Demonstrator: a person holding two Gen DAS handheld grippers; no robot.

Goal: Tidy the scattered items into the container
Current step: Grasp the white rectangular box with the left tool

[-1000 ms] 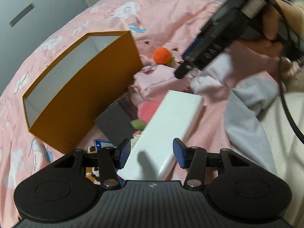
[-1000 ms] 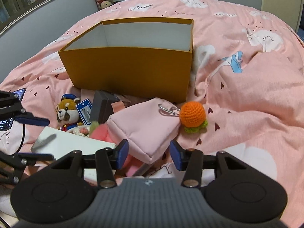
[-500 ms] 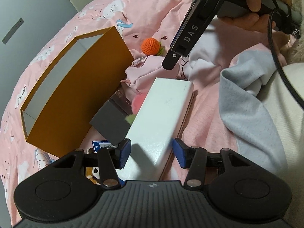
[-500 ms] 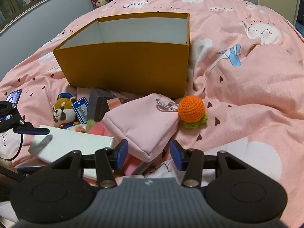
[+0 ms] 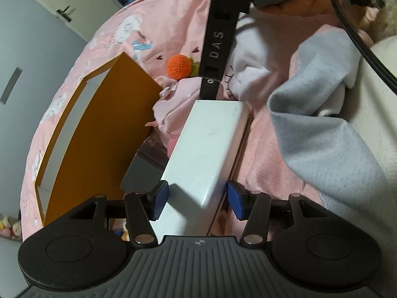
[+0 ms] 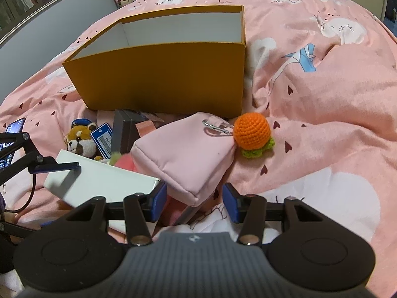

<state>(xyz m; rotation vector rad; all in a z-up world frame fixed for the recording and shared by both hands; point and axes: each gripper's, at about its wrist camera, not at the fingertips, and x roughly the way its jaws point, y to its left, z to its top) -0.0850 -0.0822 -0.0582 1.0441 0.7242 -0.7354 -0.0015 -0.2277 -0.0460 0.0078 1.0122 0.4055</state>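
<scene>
On the bed (image 6: 322, 94) I see the big box (image 6: 163, 79) at the back, with the pouch (image 6: 183, 156) in front of it and the yarn ball (image 6: 251, 130) touching the pouch's right side. The flat case (image 6: 99, 181) lies left of the pouch, partly under it. The plush toy (image 6: 80, 141) sits behind the case, left of the small dark box (image 6: 122, 131), which leans by the big box's front.

open orange box (image 6: 161, 79) upright on the bedding; white box (image 5: 208, 149), pink pouch (image 6: 183, 159), crochet orange (image 6: 251, 131) scattered beside it

Dim indoor light – soft shadows, fisheye-bent edges, slight motion blur.
</scene>
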